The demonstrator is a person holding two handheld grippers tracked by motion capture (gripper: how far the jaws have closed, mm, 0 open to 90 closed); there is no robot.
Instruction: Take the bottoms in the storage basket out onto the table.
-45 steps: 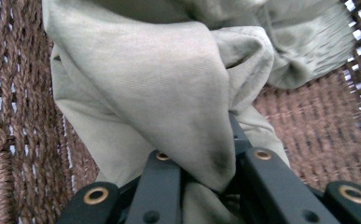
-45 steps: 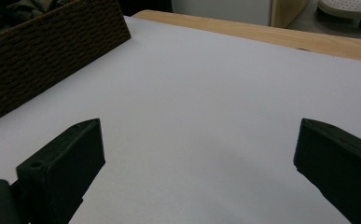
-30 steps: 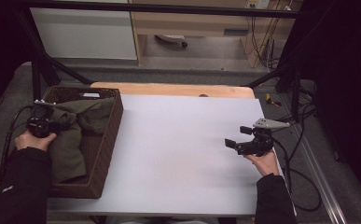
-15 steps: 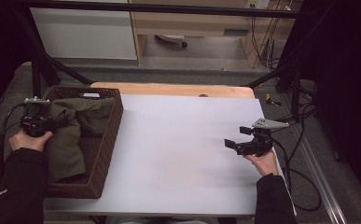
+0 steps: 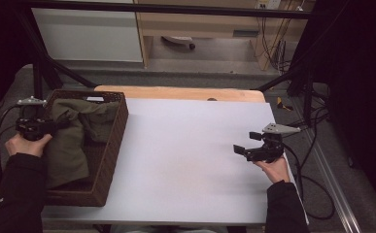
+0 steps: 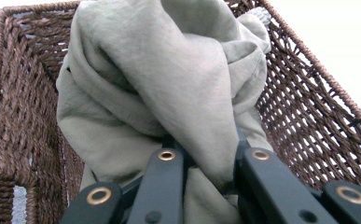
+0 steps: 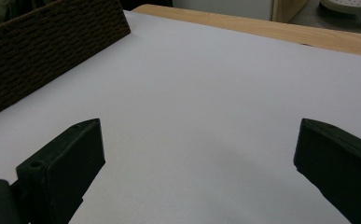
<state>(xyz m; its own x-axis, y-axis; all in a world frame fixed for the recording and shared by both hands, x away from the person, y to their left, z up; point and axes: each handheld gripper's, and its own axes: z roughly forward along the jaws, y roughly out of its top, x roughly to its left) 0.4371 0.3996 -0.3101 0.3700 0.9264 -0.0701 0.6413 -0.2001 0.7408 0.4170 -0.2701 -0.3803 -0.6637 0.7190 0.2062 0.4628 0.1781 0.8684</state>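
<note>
1. The white table top (image 5: pixel 190 160) lies bare between the wicker basket (image 5: pixel 111 145) at its left edge and the right gripper (image 5: pixel 244 149) near its right edge; a wooden strip (image 5: pixel 180 93) borders its far side.
2. The basket's woven walls enclose the olive-green cloth (image 5: pixel 69 141) on all sides; in the left gripper view the walls (image 6: pixel 24 121) rise on both sides of the fabric.
3. The left gripper (image 5: pixel 54 125) sits at the basket's left wall, jaws pinched on a fold of the cloth (image 6: pixel 201 107). The fabric bunches between the two black jaws and drapes away from them toward the far wall.
4. The right gripper is held just above the table, well apart from the basket, jaws spread wide with nothing between them; the right gripper view shows the basket's outer wall (image 7: pixel 43 60) at upper left.
5. The lower part of the cloth is cut off behind the left jaws. The exact contact point of the pads is hidden by fabric. The basket floor is covered by cloth.
</note>
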